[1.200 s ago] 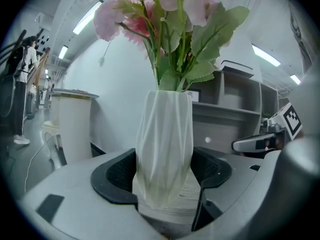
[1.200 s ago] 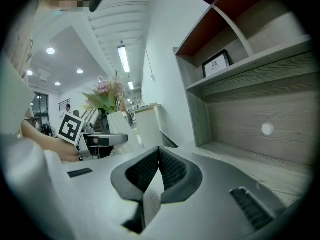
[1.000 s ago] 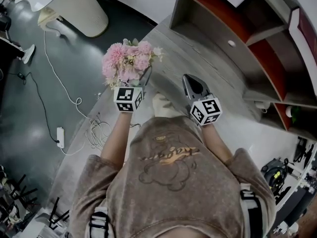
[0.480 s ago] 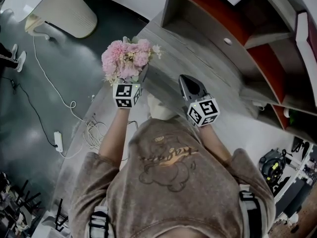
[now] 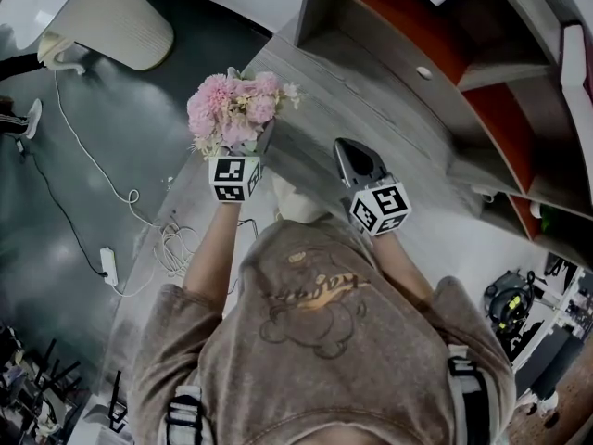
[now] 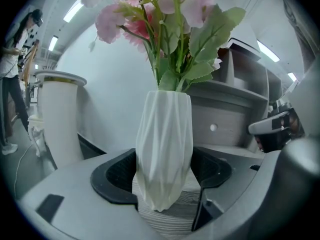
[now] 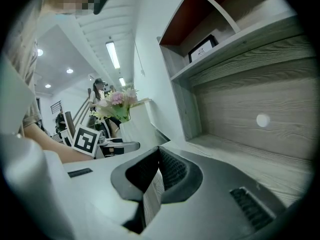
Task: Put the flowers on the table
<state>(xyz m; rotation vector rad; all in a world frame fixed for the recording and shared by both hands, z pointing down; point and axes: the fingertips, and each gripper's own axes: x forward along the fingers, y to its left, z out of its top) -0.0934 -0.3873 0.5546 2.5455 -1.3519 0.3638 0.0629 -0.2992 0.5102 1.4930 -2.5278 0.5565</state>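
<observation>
A bunch of pink flowers [image 5: 233, 109] stands in a white ridged vase [image 6: 164, 154]. My left gripper [image 5: 258, 148] is shut on the vase's lower body, one jaw on each side, and holds it upright. The vase's foot hangs just over the grey wood table [image 5: 371, 109] near its left edge; I cannot tell whether it touches. My right gripper [image 5: 355, 158] hovers over the table to the right, shut with nothing in it. In the right gripper view the flowers [image 7: 116, 103] show at the left, beyond the shut right gripper [image 7: 159, 171].
A shelf unit [image 5: 445, 54] with red-backed compartments rises along the table's far side. A white cylindrical appliance [image 5: 120, 26] stands on the dark floor at left, with cables [image 5: 111, 188] and a power strip [image 5: 109, 264] below the table's edge. A person [image 6: 12, 79] stands far left.
The left gripper with the vase has drifted slightly left and away from me. The right gripper has kept its place and stays shut.
</observation>
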